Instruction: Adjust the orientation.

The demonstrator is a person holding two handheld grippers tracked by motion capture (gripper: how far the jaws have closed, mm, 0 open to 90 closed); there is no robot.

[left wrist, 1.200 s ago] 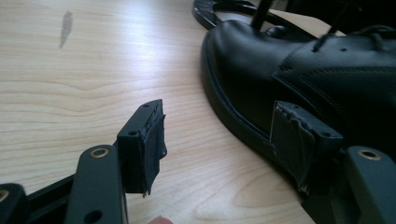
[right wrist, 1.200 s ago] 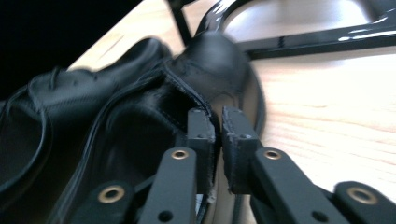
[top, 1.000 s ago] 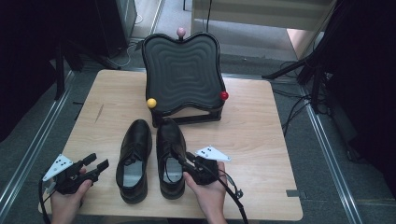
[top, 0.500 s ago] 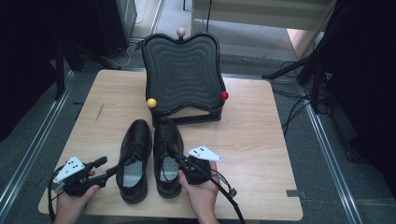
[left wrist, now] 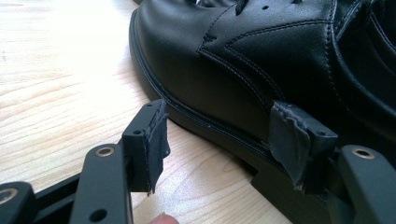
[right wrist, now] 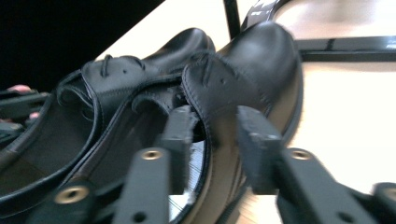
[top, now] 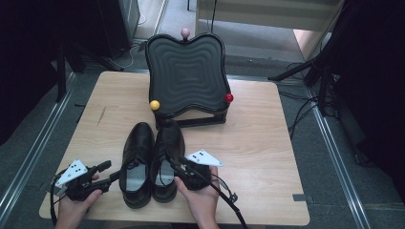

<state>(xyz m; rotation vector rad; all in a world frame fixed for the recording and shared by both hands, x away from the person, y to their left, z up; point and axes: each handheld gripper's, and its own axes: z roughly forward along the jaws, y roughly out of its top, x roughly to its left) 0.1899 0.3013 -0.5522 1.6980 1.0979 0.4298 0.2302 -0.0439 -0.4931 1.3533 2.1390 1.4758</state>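
Two black leather lace-up shoes stand side by side near the table's front edge, toes pointing away: the left shoe [top: 136,160] and the right shoe [top: 168,152]. My left gripper [top: 109,171] is open beside the left shoe's outer heel. In the left gripper view [left wrist: 224,140] one pad [left wrist: 294,140] rests against the left shoe [left wrist: 210,56] above the sole, and the other pad is over bare wood. My right gripper [top: 174,164] is open and straddles the right shoe's collar [right wrist: 205,93]: in the right gripper view [right wrist: 210,135] one jaw is inside the shoe, one outside.
A black ribbed, tilted stand [top: 186,76] with pink [top: 185,32], yellow [top: 154,105] and red [top: 229,98] knobs occupies the back of the wooden table [top: 267,143]. Its base is just beyond the shoe toes. Cables trail on the floor at right.
My left gripper has moved right, up to the left shoe's heel side. My right gripper has moved left onto the right shoe's collar. The shoes have barely shifted.
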